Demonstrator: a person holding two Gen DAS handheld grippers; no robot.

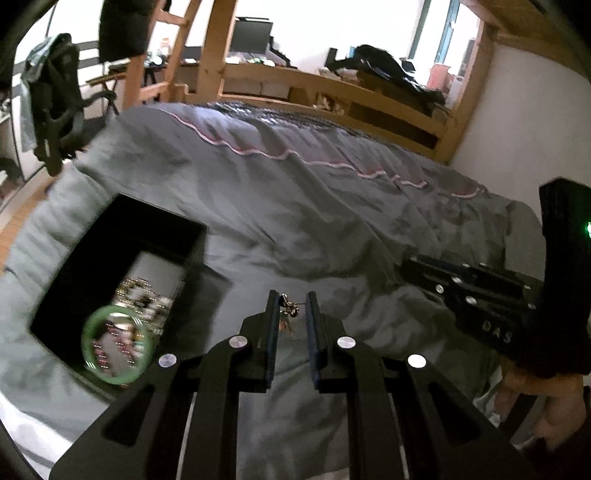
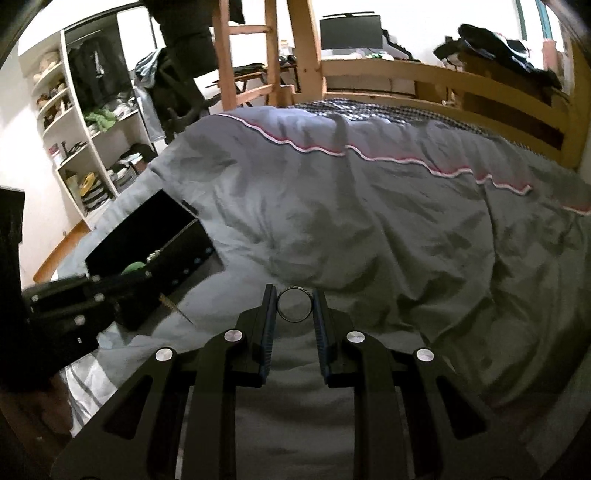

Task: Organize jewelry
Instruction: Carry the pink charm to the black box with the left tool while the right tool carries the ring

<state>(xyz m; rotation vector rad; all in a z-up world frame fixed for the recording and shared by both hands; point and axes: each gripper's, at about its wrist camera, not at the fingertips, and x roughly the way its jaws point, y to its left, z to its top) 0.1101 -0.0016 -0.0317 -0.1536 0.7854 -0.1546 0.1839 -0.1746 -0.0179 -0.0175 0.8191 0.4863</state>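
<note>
Black box (image 1: pixel 110 236) holds one green bangle (image 1: pixel 116 345); jaws grip one ring (image 2: pixel 294 305), one earring (image 1: pixel 290 308).

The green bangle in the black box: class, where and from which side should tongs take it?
Grip the green bangle across its band at the near arc, coming from above: it lies roughly flat on the other jewelry in the open black box, whose walls block any sideways approach.

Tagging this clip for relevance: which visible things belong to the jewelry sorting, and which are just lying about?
Part of the job:
- left gripper, shut on a small earring
- right gripper, shut on a ring
- black jewelry box
- green bangle in it

Just lying about:
- grey duvet
- wooden bed frame
- monitor
- white shelves
</note>
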